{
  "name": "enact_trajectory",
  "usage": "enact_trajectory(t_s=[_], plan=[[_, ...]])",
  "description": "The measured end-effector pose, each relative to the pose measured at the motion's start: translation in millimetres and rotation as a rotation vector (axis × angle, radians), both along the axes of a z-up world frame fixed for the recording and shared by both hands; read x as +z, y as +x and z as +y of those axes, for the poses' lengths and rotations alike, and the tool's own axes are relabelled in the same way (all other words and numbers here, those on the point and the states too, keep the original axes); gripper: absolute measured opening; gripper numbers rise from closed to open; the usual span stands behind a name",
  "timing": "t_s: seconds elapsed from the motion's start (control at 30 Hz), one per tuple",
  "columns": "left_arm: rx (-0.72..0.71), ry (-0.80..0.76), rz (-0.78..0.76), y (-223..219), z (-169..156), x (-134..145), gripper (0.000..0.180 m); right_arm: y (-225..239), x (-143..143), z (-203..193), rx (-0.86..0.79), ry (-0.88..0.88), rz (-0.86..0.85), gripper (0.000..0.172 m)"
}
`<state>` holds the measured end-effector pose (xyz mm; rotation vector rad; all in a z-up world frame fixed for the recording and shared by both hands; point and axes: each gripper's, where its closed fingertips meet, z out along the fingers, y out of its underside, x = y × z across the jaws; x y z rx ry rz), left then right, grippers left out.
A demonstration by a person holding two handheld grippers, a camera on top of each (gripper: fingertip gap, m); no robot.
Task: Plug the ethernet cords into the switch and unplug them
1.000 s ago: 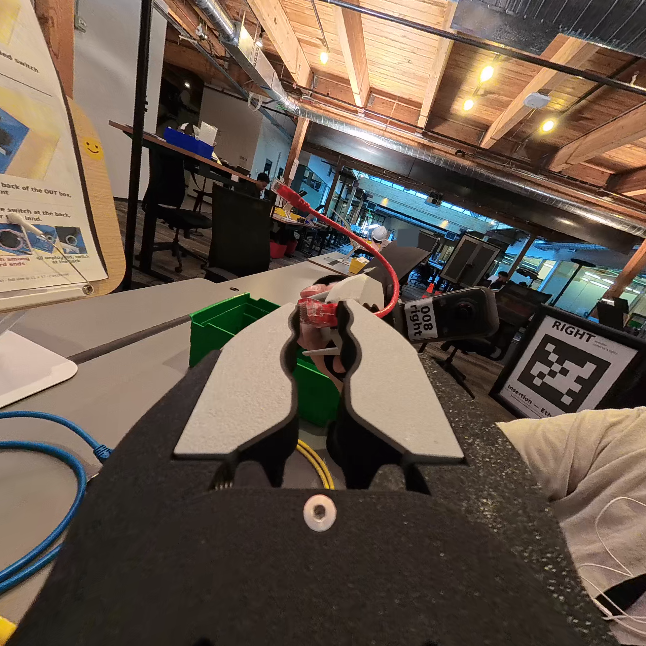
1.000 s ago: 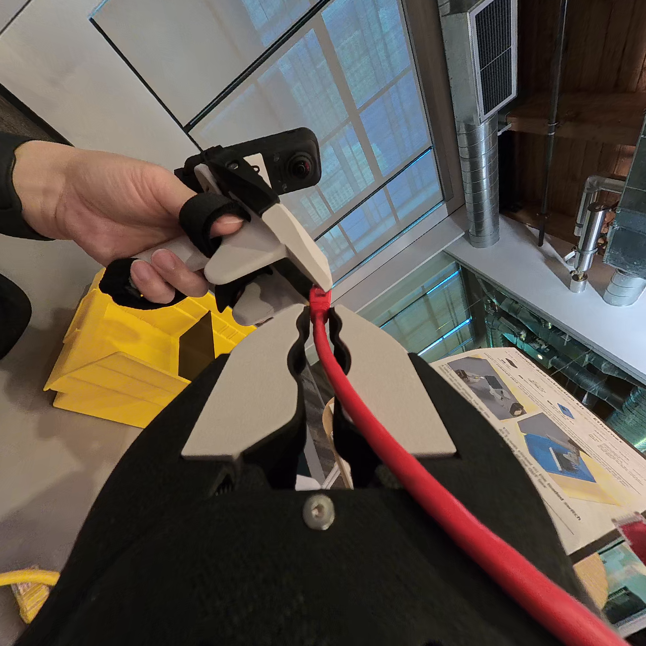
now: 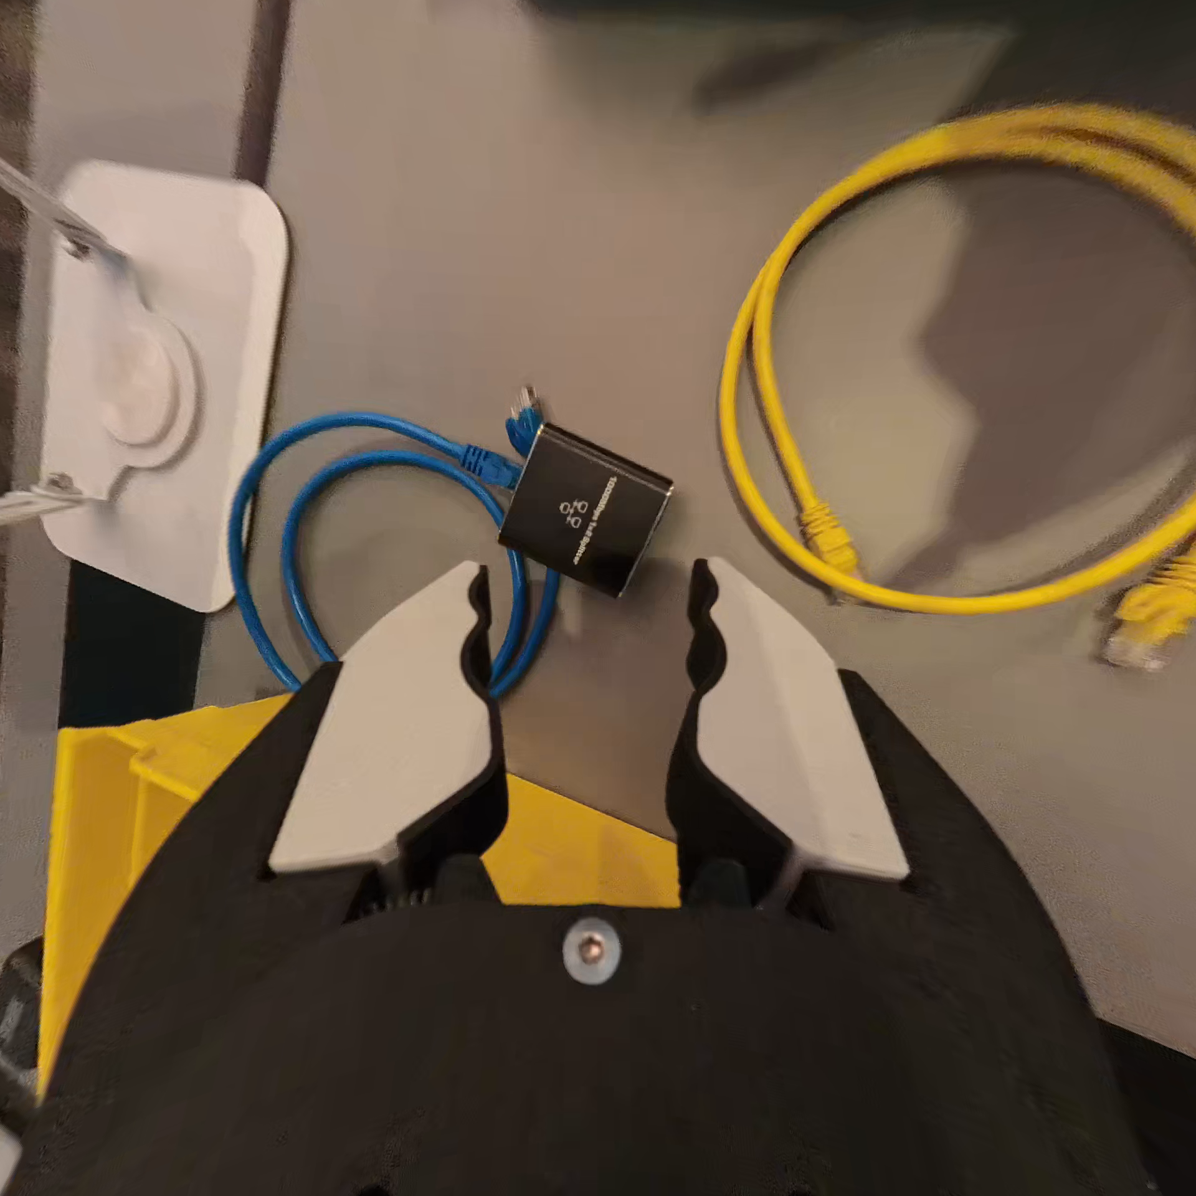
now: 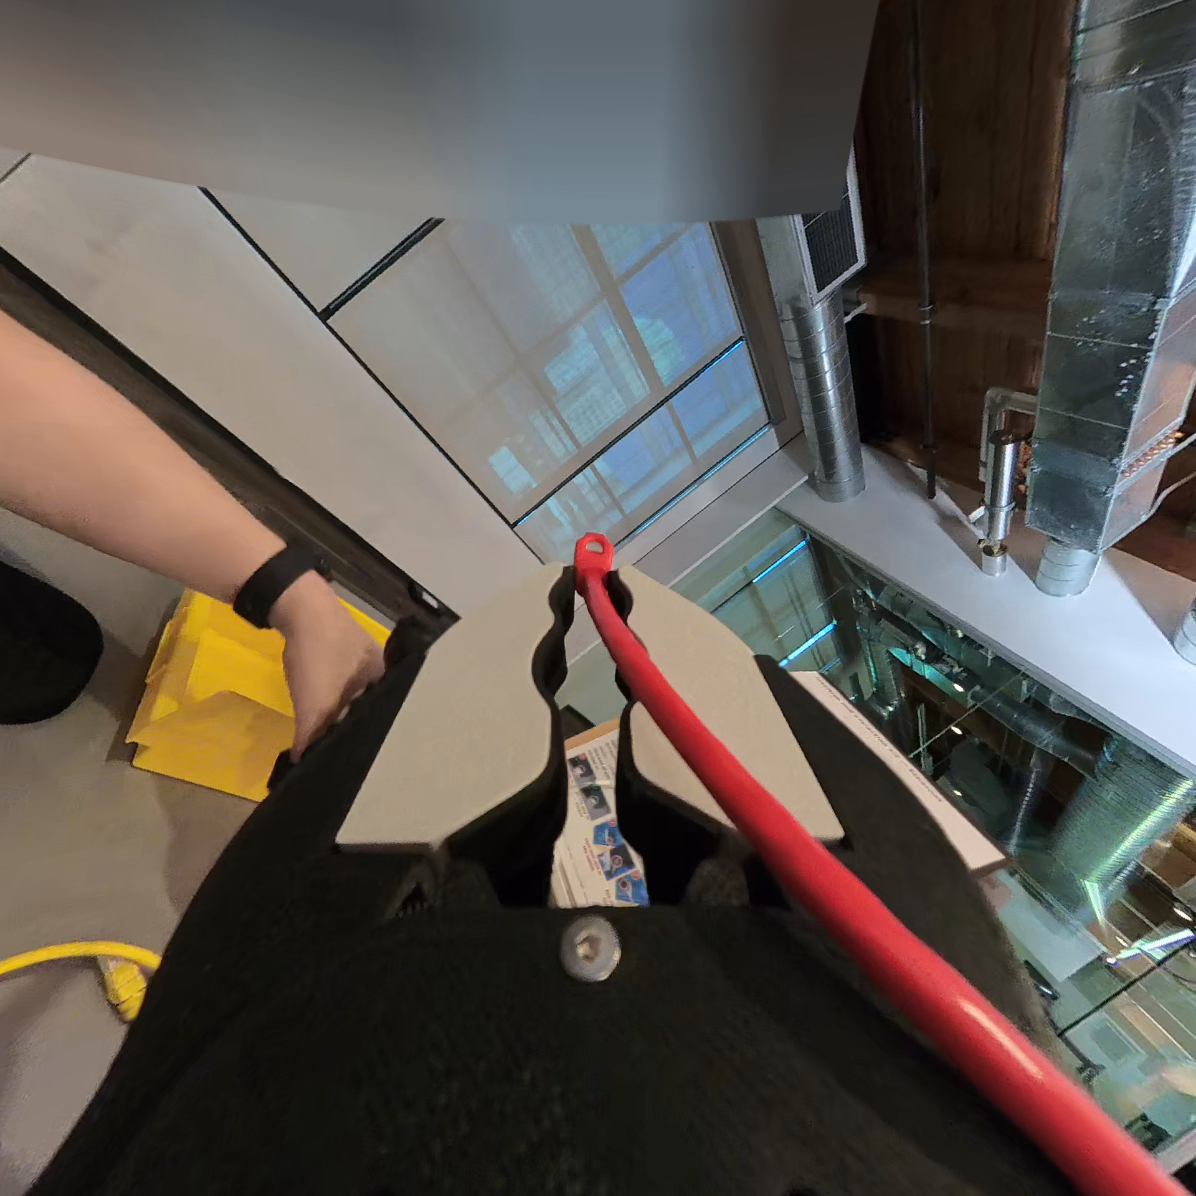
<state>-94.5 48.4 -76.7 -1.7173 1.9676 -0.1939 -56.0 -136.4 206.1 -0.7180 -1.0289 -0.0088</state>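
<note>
Our left tongs [image 3: 586, 569] hang spread and empty just near of the switch [image 3: 586, 508] on the table [image 3: 647, 259], apparently to steady it. Our right tongs [image 4: 593, 573] clamp the red cord [image 4: 744, 770] behind its plug, ready for insertion.

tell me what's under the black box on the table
A loop of the blue cable runs under the black box's near corner, and a blue plug pokes out behind it. The rest underneath is covered.
</note>
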Motion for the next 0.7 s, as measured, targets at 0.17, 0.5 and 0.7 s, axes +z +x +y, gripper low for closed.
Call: enact_trajectory(t_s=[0.17,0.5,0.7], plan=[[-0.002,0.026,0.147,15.3,14.5,-37.0,0.061,12.7,5.3,-8.8,0.006,0.022,0.026,0.01],[-0.022,0.014,0.317,14.9,26.7,-63.5,0.073,29.3,14.9,-18.5,0.031,0.054,0.087,0.01],[0.152,-0.068,0.368,14.0,23.3,-74.1,0.072,38.7,20.7,-30.3,0.041,0.082,0.115,0.01]])
